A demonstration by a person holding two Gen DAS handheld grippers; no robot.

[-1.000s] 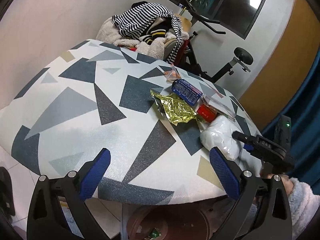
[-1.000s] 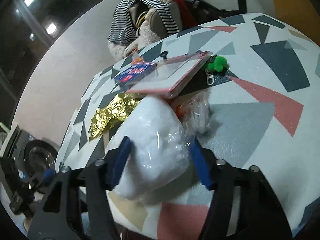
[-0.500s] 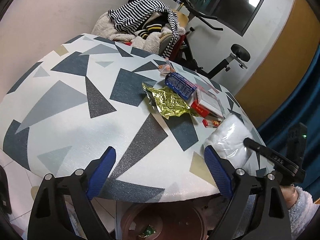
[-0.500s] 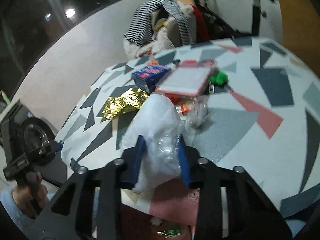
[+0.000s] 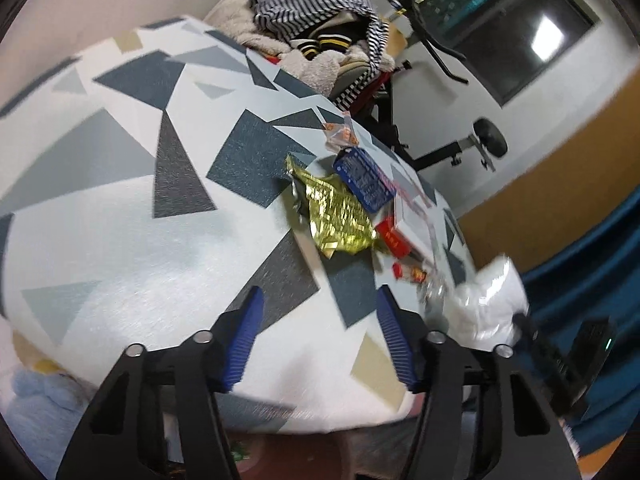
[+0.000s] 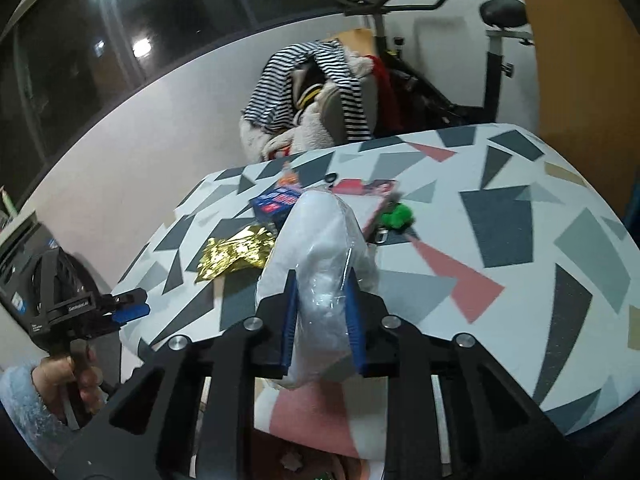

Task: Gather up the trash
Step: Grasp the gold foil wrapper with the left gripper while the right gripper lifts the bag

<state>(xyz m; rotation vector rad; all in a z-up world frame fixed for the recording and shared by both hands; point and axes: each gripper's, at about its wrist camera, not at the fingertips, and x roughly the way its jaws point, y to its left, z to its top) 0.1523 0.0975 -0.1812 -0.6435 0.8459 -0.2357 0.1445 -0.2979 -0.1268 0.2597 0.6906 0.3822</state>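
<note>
Right hand-held gripper (image 6: 322, 316) clamped on white plastic bag (image 6: 320, 256), lifted over near edge of worktop (image 6: 520, 280). Left hand-held gripper (image 5: 318, 336) wide apart, holding nothing; gold wrapper (image 5: 336, 212) lies ahead.

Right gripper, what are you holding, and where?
The right gripper pinches the white plastic bag near its lower end; the left gripper holds nothing.

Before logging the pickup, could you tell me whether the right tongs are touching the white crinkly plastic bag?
Touching: the right wrist view shows both blue pads of the right tongs pressed into the white crinkly plastic bag.
</note>
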